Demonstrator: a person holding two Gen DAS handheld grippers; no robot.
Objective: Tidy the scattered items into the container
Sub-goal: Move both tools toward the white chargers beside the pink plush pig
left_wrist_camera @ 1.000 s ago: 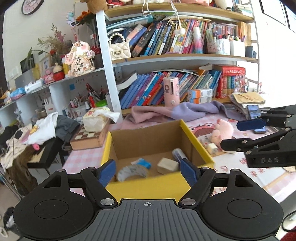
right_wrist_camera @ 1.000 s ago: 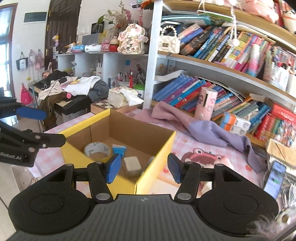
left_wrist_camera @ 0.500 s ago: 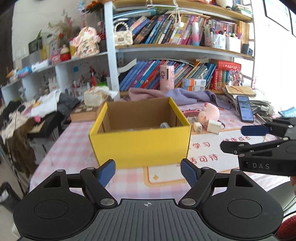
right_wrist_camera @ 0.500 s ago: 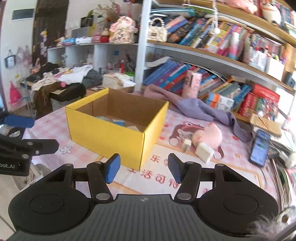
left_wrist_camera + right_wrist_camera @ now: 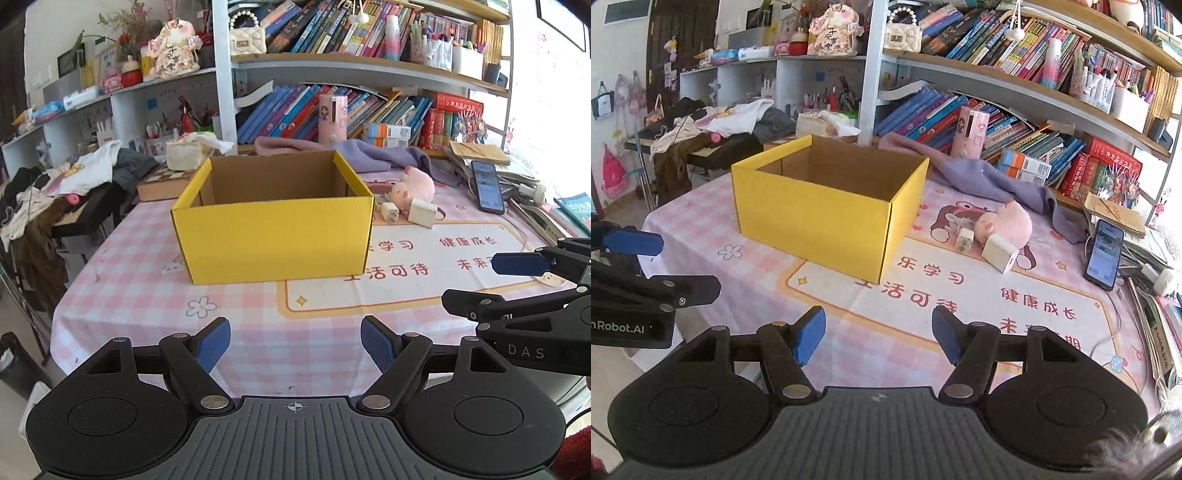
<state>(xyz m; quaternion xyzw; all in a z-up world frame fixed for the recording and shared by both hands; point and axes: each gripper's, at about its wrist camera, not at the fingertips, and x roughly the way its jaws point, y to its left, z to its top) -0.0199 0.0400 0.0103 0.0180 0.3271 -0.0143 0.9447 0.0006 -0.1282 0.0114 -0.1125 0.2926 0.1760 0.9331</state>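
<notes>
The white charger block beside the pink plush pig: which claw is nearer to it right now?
Right. The right claw sits in front of the charger block, slightly to its left. The left claw is farther over, in front of the yellow box.

Ahead of me a tall bookshelf (image 5: pixel 369 66) crammed with colourful books fills the wall. My table (image 5: pixel 147 295) wears a pink checked cloth. Left, white shelves (image 5: pixel 746 74), a clothes-heaped bench (image 5: pixel 701 147), a dark door (image 5: pixel 683 37). Daylight glares from the right.
</notes>
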